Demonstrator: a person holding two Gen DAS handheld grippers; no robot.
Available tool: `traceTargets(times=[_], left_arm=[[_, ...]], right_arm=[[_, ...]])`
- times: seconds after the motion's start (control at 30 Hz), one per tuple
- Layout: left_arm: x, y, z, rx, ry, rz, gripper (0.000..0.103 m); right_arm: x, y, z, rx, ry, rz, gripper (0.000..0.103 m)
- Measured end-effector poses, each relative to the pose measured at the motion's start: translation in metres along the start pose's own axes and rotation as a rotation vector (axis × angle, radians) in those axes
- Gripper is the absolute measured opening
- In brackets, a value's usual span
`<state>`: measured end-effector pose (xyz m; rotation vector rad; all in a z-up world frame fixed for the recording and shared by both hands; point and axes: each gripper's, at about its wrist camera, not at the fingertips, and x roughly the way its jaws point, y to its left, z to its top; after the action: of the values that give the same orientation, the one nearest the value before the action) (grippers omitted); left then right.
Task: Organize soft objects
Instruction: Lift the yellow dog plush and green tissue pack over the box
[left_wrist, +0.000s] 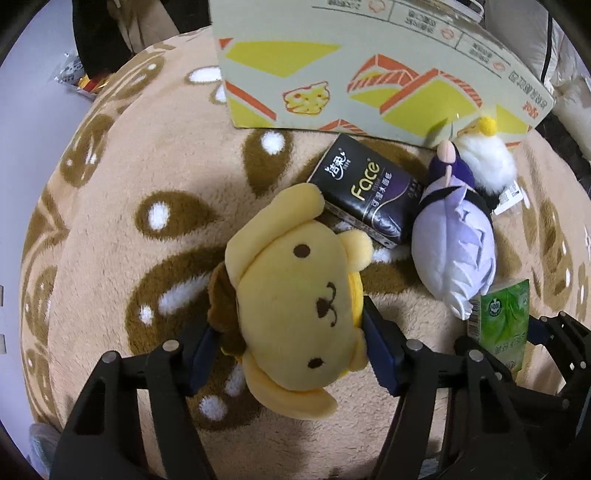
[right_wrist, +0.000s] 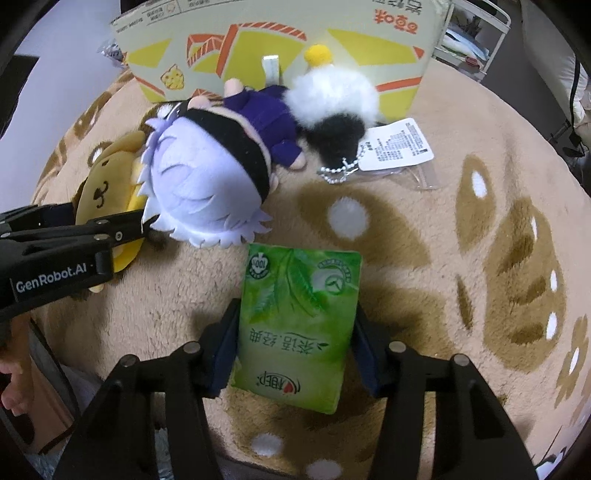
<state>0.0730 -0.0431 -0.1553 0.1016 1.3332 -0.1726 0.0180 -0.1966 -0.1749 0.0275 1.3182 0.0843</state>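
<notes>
Nearest me, both grippers point down at the fleecy patterned blanket (right_wrist: 424, 229). My left gripper (left_wrist: 288, 350) clamps the yellow dog plush (left_wrist: 291, 295) by its sides; my right gripper (right_wrist: 293, 350) pinches the green tissue pack (right_wrist: 299, 325) across its width. Beyond them lie the black tissue pack (left_wrist: 369, 192), the lavender-haired doll (right_wrist: 210, 184) and a white-and-black fluffy keychain toy (right_wrist: 332, 107), close against the printed cardboard box (left_wrist: 351, 74). I judge the slick tissue pack may slip, and the squashy plush could twist free while lifting.
</notes>
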Motion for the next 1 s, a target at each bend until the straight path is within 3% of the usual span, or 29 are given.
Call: traceTargets(times=[0.27, 0.67, 1.0], left_arm=[[-0.023, 0.013, -0.002, -0.056, -0.104, 0.017, 0.067], [-0.099, 0.004, -0.011, -0.048, -0.444, 0.040, 0.068], [-0.142, 0.010, -0.007, -0.068, -0.592, -0.019, 0.068]], right_arm=[[-0.024, -0.015, 0.005, 0.033, -0.081, -0.034, 0.057], [-0.093, -0.025, 0.006, 0.037, -0.332, 0.034, 0.057], [-0.126, -0.019, 0.024, 0.020, -0.484, 0.041, 0.057]])
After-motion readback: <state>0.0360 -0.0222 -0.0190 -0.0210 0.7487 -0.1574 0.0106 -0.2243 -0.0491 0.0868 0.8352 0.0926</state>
